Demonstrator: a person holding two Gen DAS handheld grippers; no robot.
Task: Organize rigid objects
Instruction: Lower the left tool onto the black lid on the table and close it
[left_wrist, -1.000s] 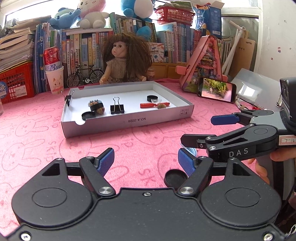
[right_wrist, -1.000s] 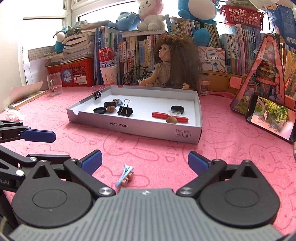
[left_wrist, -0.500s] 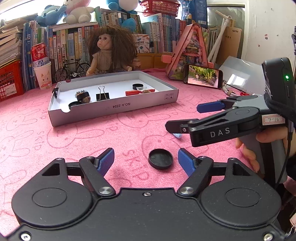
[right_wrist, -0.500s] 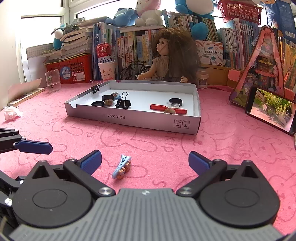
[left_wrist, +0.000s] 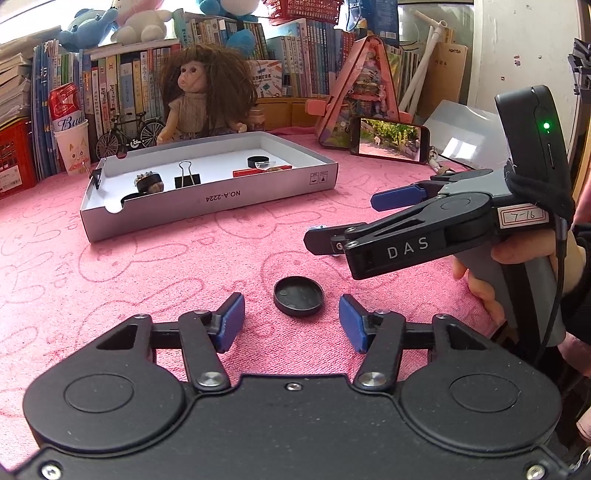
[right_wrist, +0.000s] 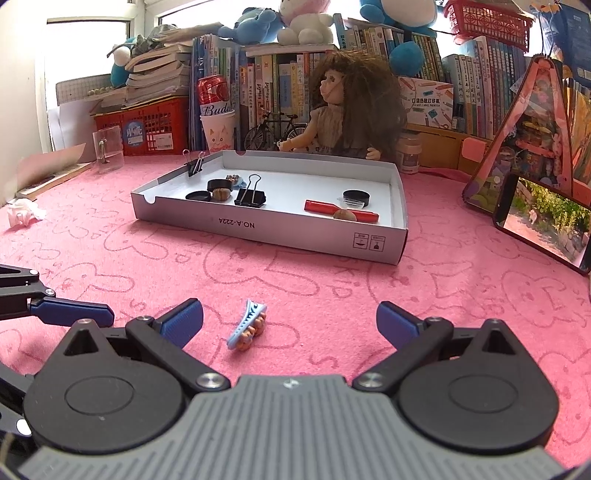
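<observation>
White tray (right_wrist: 266, 230) already holds clips, caps, a red stick; I see black cap (left_wrist: 298, 301) before left gripper (left_wrist: 291, 323), hair clip (right_wrist: 246, 325) before right gripper (right_wrist: 290, 325); both spread wide, empty; two items left.

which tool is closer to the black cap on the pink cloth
Left. The left tool is open with the black cap just ahead between its fingers. The right tool sits off to the cap's right, open around the blue hair clip.
</observation>
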